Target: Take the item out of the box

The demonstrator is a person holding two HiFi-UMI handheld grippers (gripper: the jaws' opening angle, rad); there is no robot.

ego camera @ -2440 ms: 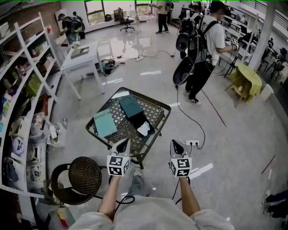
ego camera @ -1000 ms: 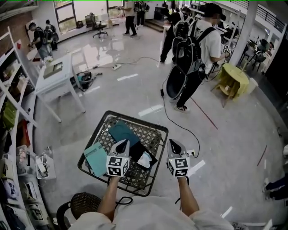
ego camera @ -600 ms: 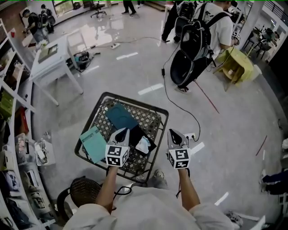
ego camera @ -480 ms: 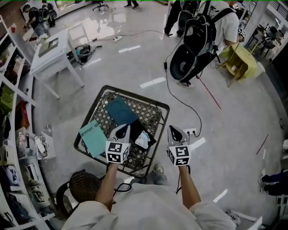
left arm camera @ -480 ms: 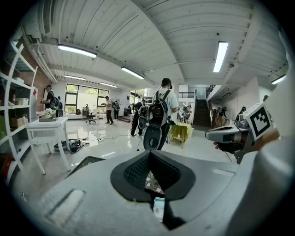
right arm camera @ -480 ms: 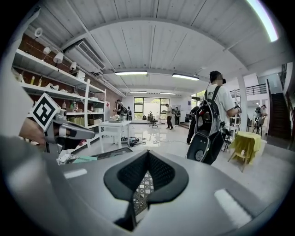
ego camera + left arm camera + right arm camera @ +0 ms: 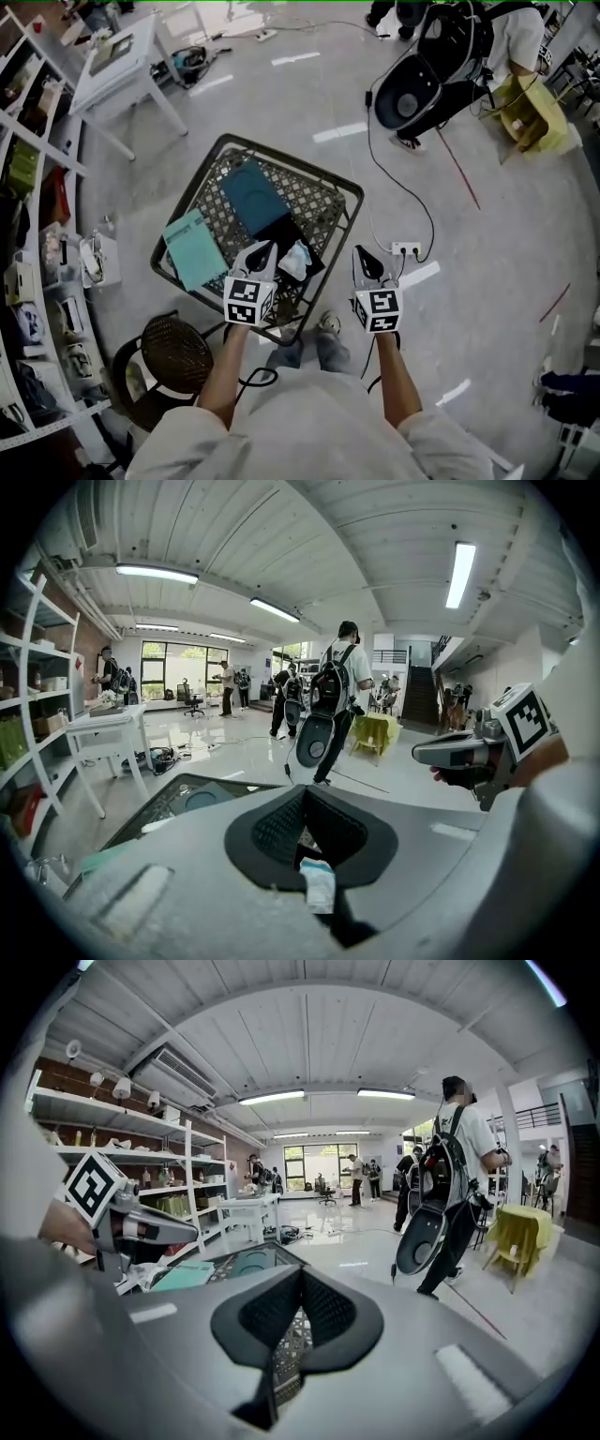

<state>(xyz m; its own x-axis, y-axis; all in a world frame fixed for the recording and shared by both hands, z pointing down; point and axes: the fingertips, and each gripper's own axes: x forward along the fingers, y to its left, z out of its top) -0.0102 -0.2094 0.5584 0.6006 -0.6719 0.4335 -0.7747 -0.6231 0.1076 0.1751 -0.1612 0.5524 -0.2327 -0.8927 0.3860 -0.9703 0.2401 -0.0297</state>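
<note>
Left gripper [image 7: 262, 250] near pale, maybe crumpled item [image 7: 296, 260].

A large open lab hall: stocked shelving [image 7: 28, 173], white worktable [image 7: 122, 61], power strip [image 7: 405, 248] on polished floor [image 7: 487, 281].

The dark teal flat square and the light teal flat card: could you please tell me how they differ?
The dark teal flat square is deeper in colour than the light teal flat card. The square lies mid-table beside the black box; the card lies at the left rim. Both lie flat on the metal mesh table.
</note>
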